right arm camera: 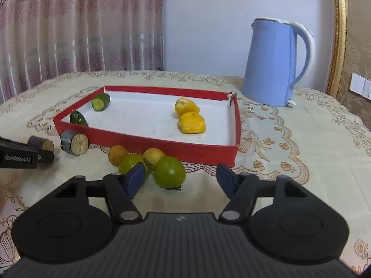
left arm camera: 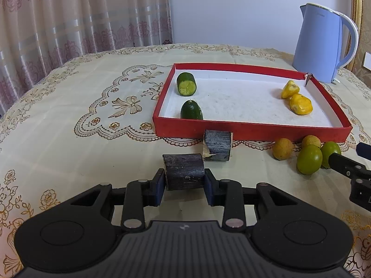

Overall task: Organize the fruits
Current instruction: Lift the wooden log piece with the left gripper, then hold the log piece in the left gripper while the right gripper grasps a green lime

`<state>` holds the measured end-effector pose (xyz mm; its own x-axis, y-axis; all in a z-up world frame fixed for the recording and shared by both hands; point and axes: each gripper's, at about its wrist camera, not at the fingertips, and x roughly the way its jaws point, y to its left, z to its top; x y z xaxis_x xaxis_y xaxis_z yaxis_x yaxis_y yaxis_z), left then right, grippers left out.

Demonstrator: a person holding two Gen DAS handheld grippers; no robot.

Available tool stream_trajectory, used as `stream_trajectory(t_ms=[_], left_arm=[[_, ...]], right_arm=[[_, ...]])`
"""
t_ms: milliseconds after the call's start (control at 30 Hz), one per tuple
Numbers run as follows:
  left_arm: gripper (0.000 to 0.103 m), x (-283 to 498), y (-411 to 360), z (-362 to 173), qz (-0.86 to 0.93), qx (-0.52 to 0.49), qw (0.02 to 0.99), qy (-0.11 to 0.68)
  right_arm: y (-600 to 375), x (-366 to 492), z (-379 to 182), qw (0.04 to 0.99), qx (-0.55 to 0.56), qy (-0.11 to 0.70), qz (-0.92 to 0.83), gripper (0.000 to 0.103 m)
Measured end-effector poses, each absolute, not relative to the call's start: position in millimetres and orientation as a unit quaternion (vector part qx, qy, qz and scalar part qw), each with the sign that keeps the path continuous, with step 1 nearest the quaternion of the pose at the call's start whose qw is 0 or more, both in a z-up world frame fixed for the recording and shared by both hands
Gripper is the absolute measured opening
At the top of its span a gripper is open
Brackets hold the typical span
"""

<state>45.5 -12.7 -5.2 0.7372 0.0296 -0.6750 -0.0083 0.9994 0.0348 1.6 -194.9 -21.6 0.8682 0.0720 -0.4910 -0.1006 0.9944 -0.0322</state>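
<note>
Left tool (left arm camera: 184,180) clamped on sugarcane piece (left arm camera: 184,172), right tool (right arm camera: 179,178) apart, near green fruit (right arm camera: 170,172) unpinched, far one half hidden.

A shallow red tray (left arm camera: 251,131) with a white floor sits toward the far right of the worktop. Inside it, two dark green cucumber pieces (left arm camera: 186,84) lie by its left wall, one near the far corner on its side with the cut face showing, the other (left arm camera: 191,109) against the near wall. Two yellow fruit pieces (left arm camera: 300,104) touch each other near its right wall. On the worktop just before the near wall lie two dark sugarcane stubs (left arm camera: 218,145), two tan round fruits (left arm camera: 283,148) and two green round fruits (left arm camera: 309,159) clustered together.
</note>
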Motion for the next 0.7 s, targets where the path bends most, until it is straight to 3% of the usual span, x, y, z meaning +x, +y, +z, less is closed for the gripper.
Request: stream_trajectory(t_ms=[333, 533, 567, 700], left_arm=[[0.034, 46.3, -11.0, -5.8, 0.008, 0.014, 0.931, 0.365], [0.034, 45.9, -12.8, -6.9, 0.007, 0.017, 0.93, 0.366], [0.034, 45.7, -13.1, -7.0, 0.006, 0.019, 0.93, 0.366], [0.034, 45.5, -13.7, -7.3, 0.007, 0.021, 0.93, 0.366]], right_arm=[[-192.2, 15.2, -28.1, 0.959, -0.051, 0.274, 0.053, 0.054], [-186.9, 26.6, -28.0, 0.955, -0.06, 0.282, 0.069, 0.04], [-186.1, 28.8, -28.8, 0.954, -0.059, 0.286, 0.075, 0.034], [-181.2, 28.2, -30.0, 0.952, -0.075, 0.286, 0.074, 0.031]])
